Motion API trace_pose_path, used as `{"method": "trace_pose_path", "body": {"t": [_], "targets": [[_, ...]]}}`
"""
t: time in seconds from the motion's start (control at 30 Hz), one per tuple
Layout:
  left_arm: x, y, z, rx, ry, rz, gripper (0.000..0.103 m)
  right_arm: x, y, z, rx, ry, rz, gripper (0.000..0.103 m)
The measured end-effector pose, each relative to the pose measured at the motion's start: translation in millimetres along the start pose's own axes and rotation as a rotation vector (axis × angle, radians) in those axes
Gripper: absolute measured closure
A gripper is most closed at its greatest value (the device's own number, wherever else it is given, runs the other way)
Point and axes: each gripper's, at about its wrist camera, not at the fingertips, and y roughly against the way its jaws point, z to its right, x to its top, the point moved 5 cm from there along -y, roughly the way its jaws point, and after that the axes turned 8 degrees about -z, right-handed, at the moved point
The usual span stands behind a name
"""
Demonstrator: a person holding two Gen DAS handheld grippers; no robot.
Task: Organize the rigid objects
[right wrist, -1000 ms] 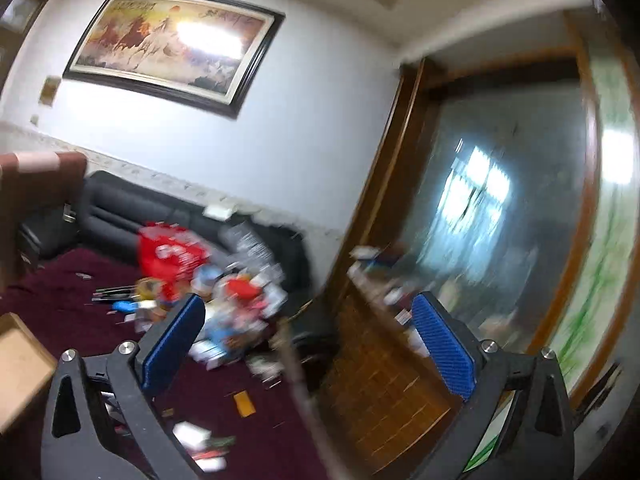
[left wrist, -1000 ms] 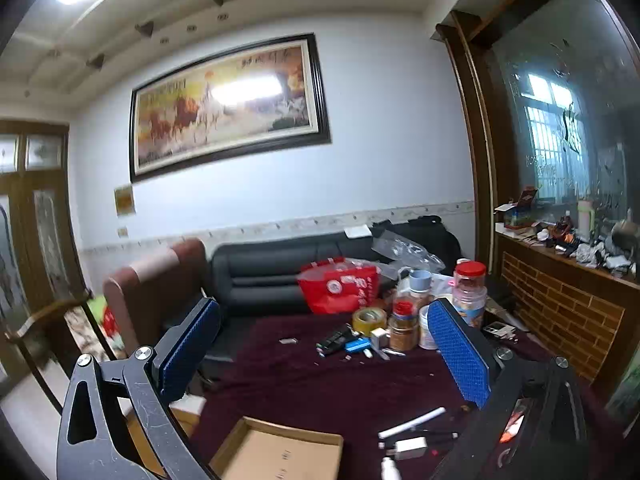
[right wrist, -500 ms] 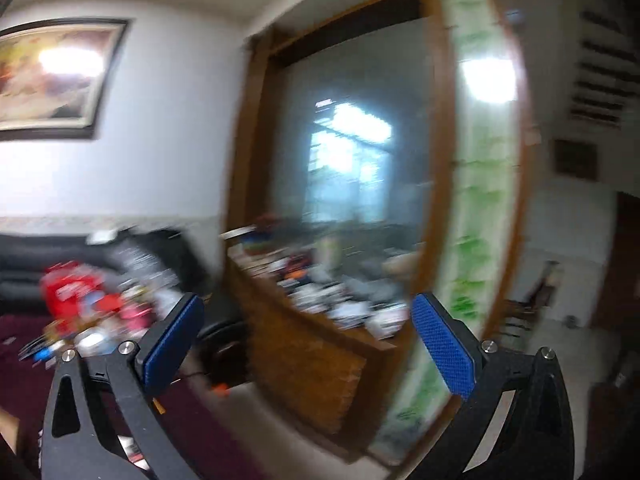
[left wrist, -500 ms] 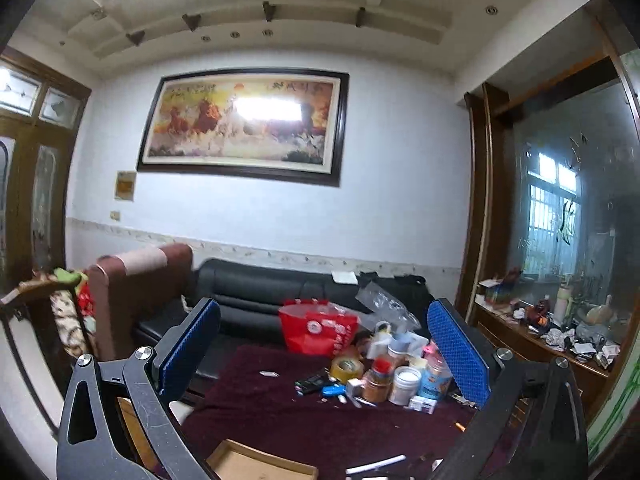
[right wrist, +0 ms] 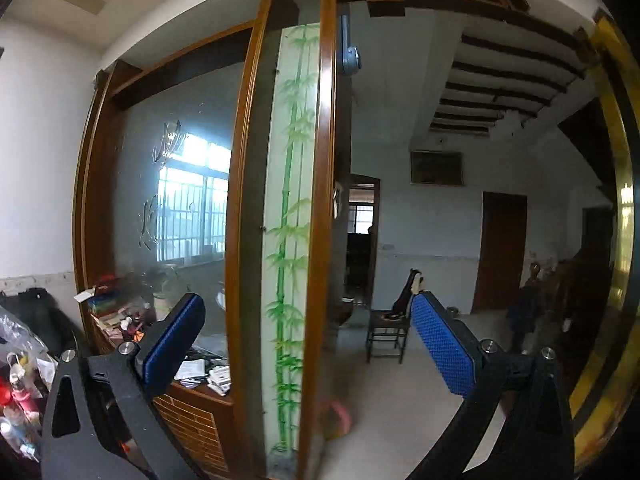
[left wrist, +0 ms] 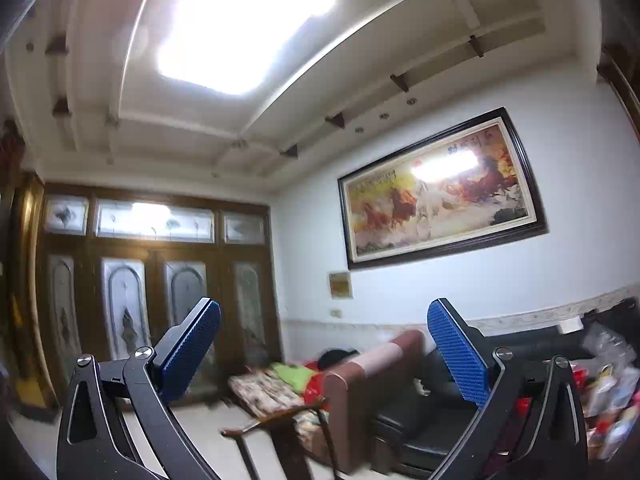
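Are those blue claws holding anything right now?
No. The left claw and right claw are both open, with nothing between their pads.

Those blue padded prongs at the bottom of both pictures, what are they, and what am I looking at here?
They are the fingers of two hand-held grippers, each with a fisheye camera looking along them. The left gripper is open and empty, aimed up at the ceiling light, a horse painting and a black sofa. The right gripper, also open and empty, faces a bamboo-painted panel and a wooden chair beyond. Only blurred edges of the clutter show; no work surface is in view.
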Motion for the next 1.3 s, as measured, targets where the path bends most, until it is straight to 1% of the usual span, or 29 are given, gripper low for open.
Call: {"method": "trace_pose_path", "body": {"t": [0.03, 0.07, 0.1, 0.13, 0.2, 0.23, 0.3, 0.33, 0.4, 0.43, 0.47, 0.5, 0.53, 0.6, 0.63, 0.67, 0.7, 0.73, 0.77, 0.83, 0.9, 0.93, 0.97, 1.03, 1.1, 1.17, 1.23, 1.27, 1.3], "targets": [[-9.4, -0.8, 3.1, -0.073, 0.021, -0.026, 0.001, 0.7, 5.9, -3.1, 0.011, 0.013, 0.019, 0.000], [-19.9, -1.6, 8.2, -0.127, 0.038, -0.041, 0.001, -3.1, 8.0, -7.7, 0.035, 0.020, 0.028, 0.000], [-40.6, 1.3, 20.3, -0.189, 0.046, -0.061, 0.001, -9.8, 13.5, -13.2, 0.070, 0.022, 0.054, 0.000], [-55.4, 3.6, 29.9, -0.227, 0.040, -0.073, 0.001, -25.4, 11.3, -28.2, 0.132, 0.031, 0.047, 0.000], [-104.5, 13.1, 62.4, -0.334, 0.022, -0.106, 0.001, -60.0, 0.4, -65.1, 0.211, 0.071, -0.017, 0.000], [-117.3, 17.2, 72.3, -0.372, 0.024, -0.122, 0.001, -83.7, -7.6, -88.0, 0.267, 0.094, -0.058, 0.000], [-165.5, 30.3, 104.7, -0.501, 0.028, -0.183, 0.001, -135.2, -13.8, -130.2, 0.390, 0.109, -0.108, 0.000], [-191.2, 37.5, 123.5, -0.585, 0.026, -0.228, 0.001, -165.0, -15.2, -151.2, 0.452, 0.110, -0.134, 0.000], [-245.4, 51.2, 167.4, -0.718, -0.002, -0.327, 0.001, -225.6, -11.5, -191.2, 0.584, 0.124, -0.197, 0.000], [-267.0, 58.2, 182.5, -0.762, -0.011, -0.355, 0.001, -265.5, -6.9, -217.0, 0.668, 0.148, -0.243, 0.000], [-287.6, 62.6, 198.2, -0.801, -0.016, -0.377, 0.001, -295.3, -4.8, -235.6, 0.720, 0.169, -0.274, 0.000], [-313.8, 67.4, 220.4, -0.841, -0.022, -0.396, 0.001, -335.1, 3.5, -260.9, 0.781, 0.205, -0.311, 0.000], [-329.4, 72.3, 235.6, -0.856, -0.029, -0.409, 0.001, -365.5, 7.0, -281.9, 0.835, 0.236, -0.343, 0.000], [-372.4, 79.0, 279.8, -0.883, -0.086, -0.456, 0.001, -422.7, 21.2, -316.7, 0.936, 0.293, -0.402, 0.000], [-392.7, 76.5, 301.1, -0.879, -0.125, -0.494, 0.001, -460.1, 29.9, -337.1, 0.993, 0.323, -0.454, 0.000], [-410.0, 71.4, 317.8, -0.866, -0.160, -0.533, 0.001, -483.8, 36.5, -349.1, 1.033, 0.337, -0.495, 0.000], [-438.6, 66.5, 340.8, -0.855, -0.207, -0.598, 0.001, -509.0, 39.5, -364.2, 1.074, 0.353, -0.547, 0.000], [-456.4, 65.7, 346.5, -0.855, -0.231, -0.642, 0.001, -536.0, 43.7, -379.8, 1.110, 0.380, -0.606, 0.000], [-486.6, 64.4, 363.7, -0.869, -0.265, -0.731, 0.001, -555.4, 48.6, -389.1, 1.124, 0.403, -0.645, 0.000], [-517.0, 69.9, 372.9, -0.889, -0.293, -0.840, 0.001, -589.1, 52.7, -401.0, 1.138, 0.443, -0.716, 0.000], [-537.1, 70.7, 366.4, -0.876, -0.311, -0.905, 0.001, -609.6, 56.0, -405.8, 1.153, 0.464, -0.752, 0.000], [-539.5, 66.6, 363.6, -0.857, -0.323, -0.919, 0.002, -608.0, 52.3, -407.4, 1.157, 0.471, -0.758, 0.000], [-549.4, 61.8, 370.2, -0.831, -0.336, -0.931, 0.002, -611.5, 57.3, -407.9, 1.164, 0.484, -0.757, 0.000], [-559.5, 54.5, 379.2, -0.804, -0.359, -0.935, 0.002, -618.1, 62.2, -413.2, 1.178, 0.529, -0.745, 0.000], [-567.2, 49.9, 388.7, -0.792, -0.391, -0.934, 0.003, -615.2, 72.8, -417.3, 1.198, 0.591, -0.695, 0.000], [-565.4, 49.5, 390.4, -0.783, -0.423, -0.927, 0.010, -613.9, 83.3, -422.6, 1.210, 0.640, -0.654, 0.000], [-566.9, 47.8, 391.7, -0.777, -0.452, -0.927, 0.024, -616.9, 92.7, -428.2, 1.242, 0.661, -0.643, 0.000], [-567.8, 47.5, 393.2, -0.777, -0.459, -0.932, 0.028, -618.7, 94.9, -431.2, 1.255, 0.664, -0.647, 0.000], [-570.4, 45.0, 392.6, -0.777, -0.463, -0.944, 0.036, -620.2, 96.1, -434.0, 1.264, 0.668, -0.650, 0.000]]}}
